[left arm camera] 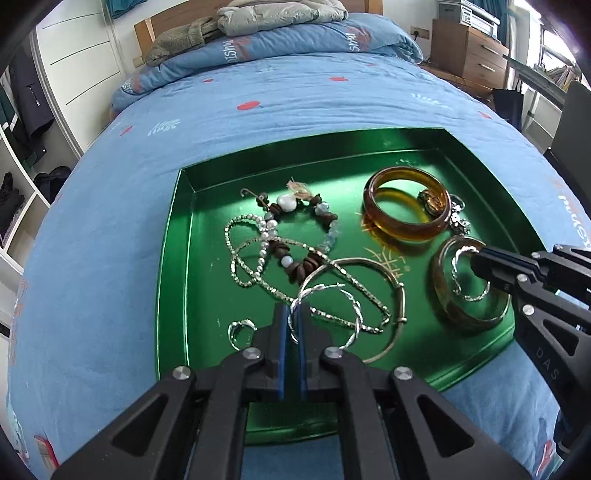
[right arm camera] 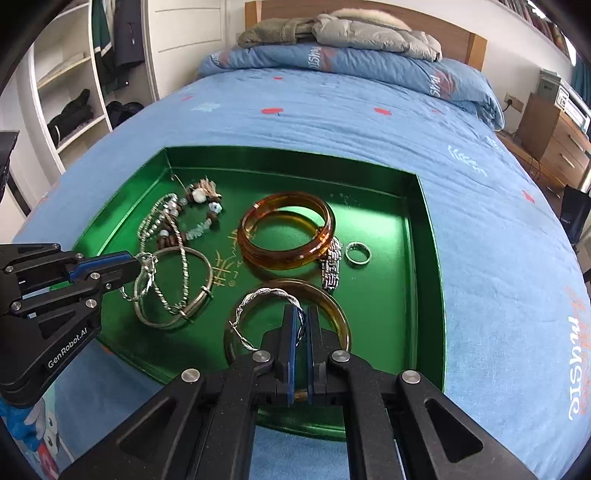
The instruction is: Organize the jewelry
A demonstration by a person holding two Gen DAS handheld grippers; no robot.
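Note:
A green tray (left arm camera: 173, 236) on the bed holds jewelry. My left gripper (left arm camera: 293, 314) is shut on a twisted silver hoop earring (left arm camera: 354, 314) at the tray's near side; it shows in the right wrist view (right arm camera: 136, 264) at left. My right gripper (right arm camera: 301, 314) is shut on a second twisted silver hoop earring (right arm camera: 258, 295) over a brown bangle (right arm camera: 340, 314); it shows in the left wrist view (left arm camera: 476, 254) at right. An amber bangle (left arm camera: 406, 206), a beaded bracelet (left arm camera: 291, 236), a silver chain (left arm camera: 251, 258) and a thin silver bangle (left arm camera: 397, 291) lie in the tray.
A small silver ring (left arm camera: 240, 328) lies near the tray's front left, another ring (right arm camera: 357, 253) and a metal watch band (right arm camera: 330, 269) at the right. The blue bedspread (left arm camera: 258, 103) surrounds the tray. A folded quilt and jacket (left arm camera: 280, 18) lie at the headboard.

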